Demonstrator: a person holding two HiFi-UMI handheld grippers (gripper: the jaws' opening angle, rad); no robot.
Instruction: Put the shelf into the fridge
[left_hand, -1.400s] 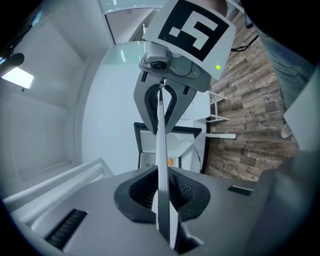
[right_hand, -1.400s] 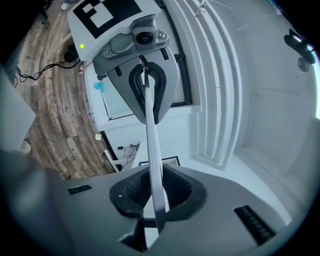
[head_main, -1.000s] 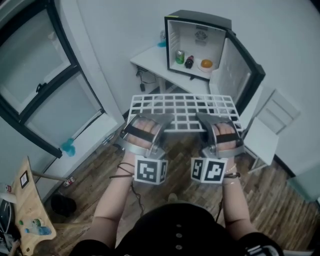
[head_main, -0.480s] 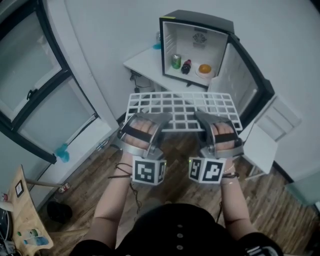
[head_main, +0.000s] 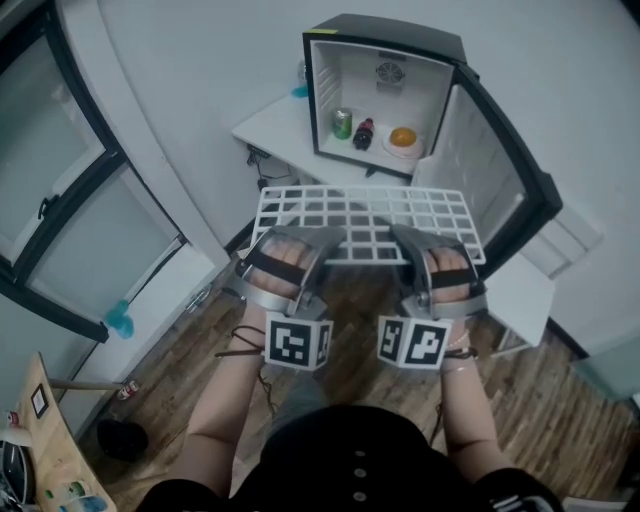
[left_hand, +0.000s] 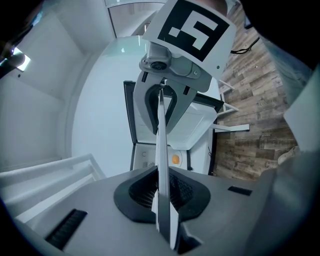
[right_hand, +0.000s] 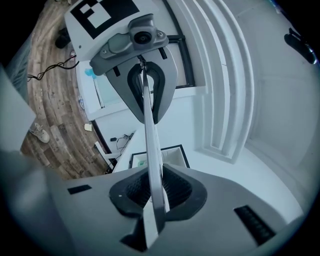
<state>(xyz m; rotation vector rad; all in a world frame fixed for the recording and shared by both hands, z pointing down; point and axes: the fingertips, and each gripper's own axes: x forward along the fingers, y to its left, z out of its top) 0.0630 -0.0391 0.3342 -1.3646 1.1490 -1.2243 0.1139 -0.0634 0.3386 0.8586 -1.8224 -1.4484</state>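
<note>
**White wire-grid shelf (head_main: 365, 215) clamped in both claws, out in front of small black fridge (head_main: 392, 28)**

Shelf is flat & roughly level in mid-air, long side across the head view, w/ the wood-plank floor (head_main: 560, 400) below it. It is not in the fridge: it sits short of the open front, well apart from the cabinet.

The left gripper (head_main: 318, 238) bites the near edge towards the shelf's left end. The left gripper view shows its jaws squeezed onto the thin white edge, dark ribbed pads on both sides of it. The right gripper (head_main: 408, 238) does the same towards the right end. In its own view the jaws are closed on the edge, w/ the shelf running away edge-on btwn them. Ea. gripper carries its square-marker cube at the back.

The fridge stands on a white table (head_main: 270, 125) against the pale wall. Its black door (head_main: 505, 175) is swung wide to the right, white liner showing. On the white floor inside, left to right: a green drinks can (head_main: 342, 123), a dark bottle (head_main: 363, 133) lying down, and an orange fruit (head_main: 403, 137) on a pale plate.

A black-framed glass door (head_main: 60, 210) fills the left side of the head view. A white chair (head_main: 525, 290) stands right of the shelf, under the fridge door.
</note>
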